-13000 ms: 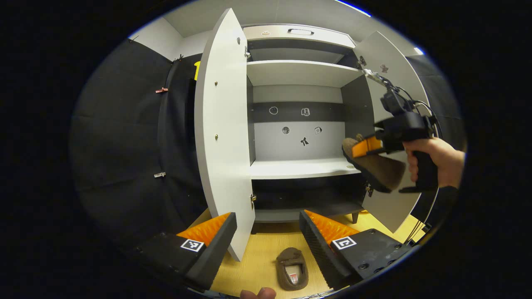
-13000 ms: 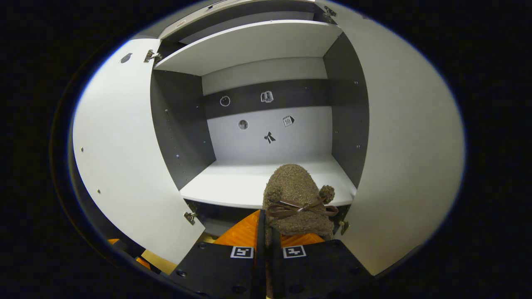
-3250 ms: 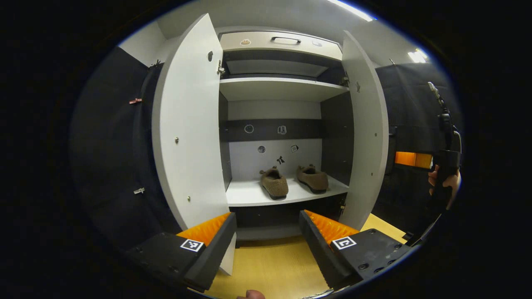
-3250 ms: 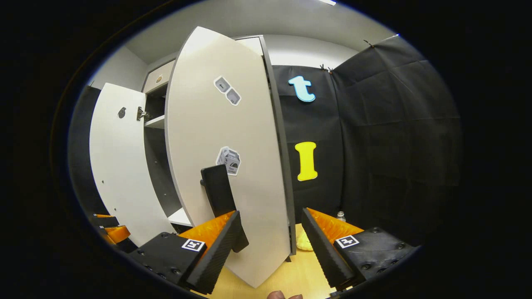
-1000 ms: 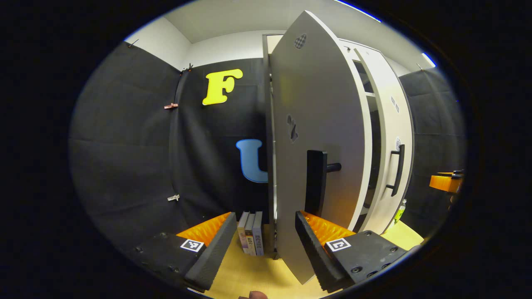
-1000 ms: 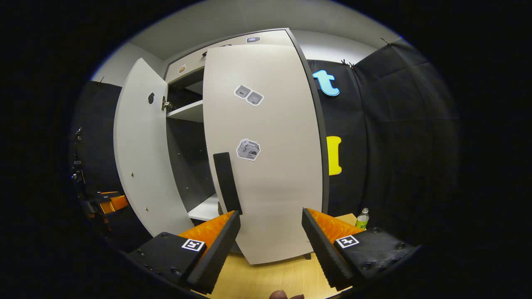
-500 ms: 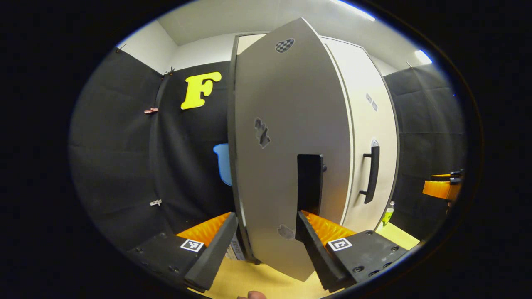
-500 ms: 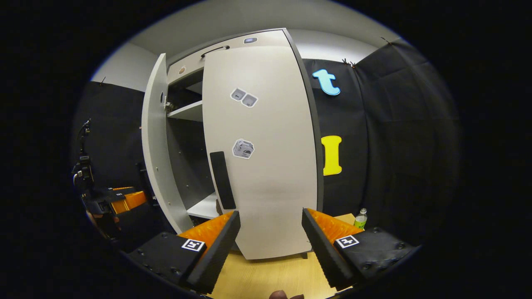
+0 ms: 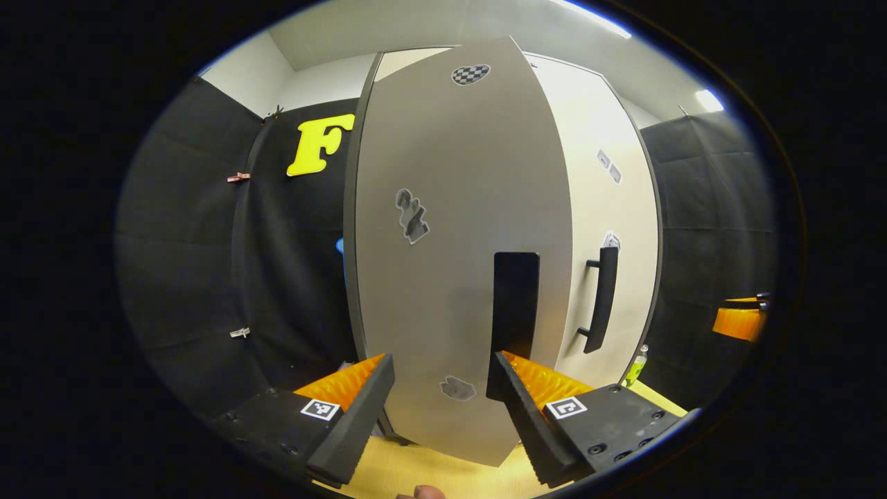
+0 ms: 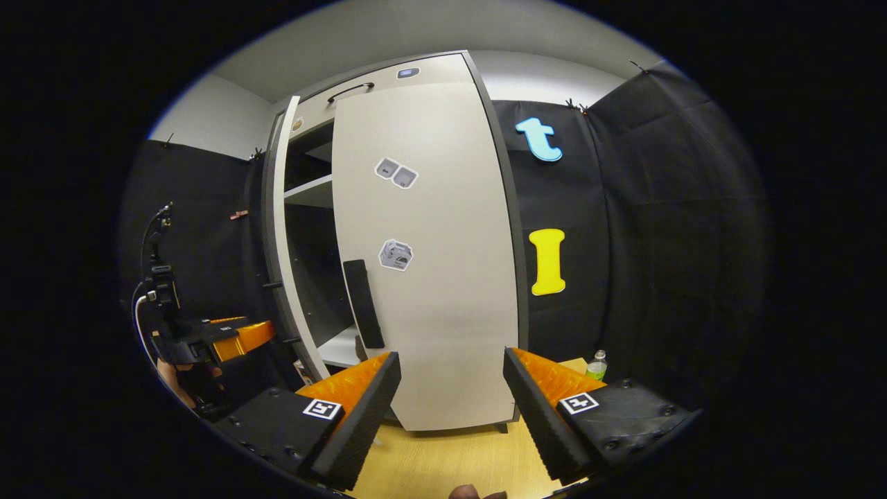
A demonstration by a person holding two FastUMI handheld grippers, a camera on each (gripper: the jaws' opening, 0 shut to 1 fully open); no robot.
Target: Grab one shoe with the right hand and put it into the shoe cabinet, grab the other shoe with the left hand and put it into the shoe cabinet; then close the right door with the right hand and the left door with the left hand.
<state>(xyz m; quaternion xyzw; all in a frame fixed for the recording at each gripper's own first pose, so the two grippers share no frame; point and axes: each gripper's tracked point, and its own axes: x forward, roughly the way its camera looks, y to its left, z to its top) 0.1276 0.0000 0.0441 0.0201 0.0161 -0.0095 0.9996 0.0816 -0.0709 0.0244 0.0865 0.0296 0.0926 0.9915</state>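
In the left gripper view, the left gripper point(image 9: 438, 388) is spread wide with nothing between its fingers, right up against the outer face of the left door point(image 9: 450, 277). That door stands nearly shut; its dark handle point(image 9: 515, 305) hangs just above the right-hand finger, and whether the two touch I cannot tell. Further right comes the right door point(image 9: 613, 208) with its own bar handle point(image 9: 600, 298), then a small green bottle point(image 9: 636, 362) on the wooden floor point(image 9: 443, 478). At the far right edge a bit of the right gripper point(image 9: 740, 320) peeks in.

In the right gripper view, the left gripper point(image 10: 232, 336) sits at the far left in a hand point(image 10: 173, 380), beside the edge of the left door point(image 10: 277, 263), which is still ajar, with a dark gap and a shelf point(image 10: 310, 193) of the shoe cabinet point(image 10: 388, 73) visible behind it. The shoes are hidden inside. The right door point(image 10: 443, 277) looks closed, or nearly so. The right gripper point(image 10: 450, 391) is wide apart and empty, a little back from that door. The bottle point(image 10: 595, 365) stands at the right.
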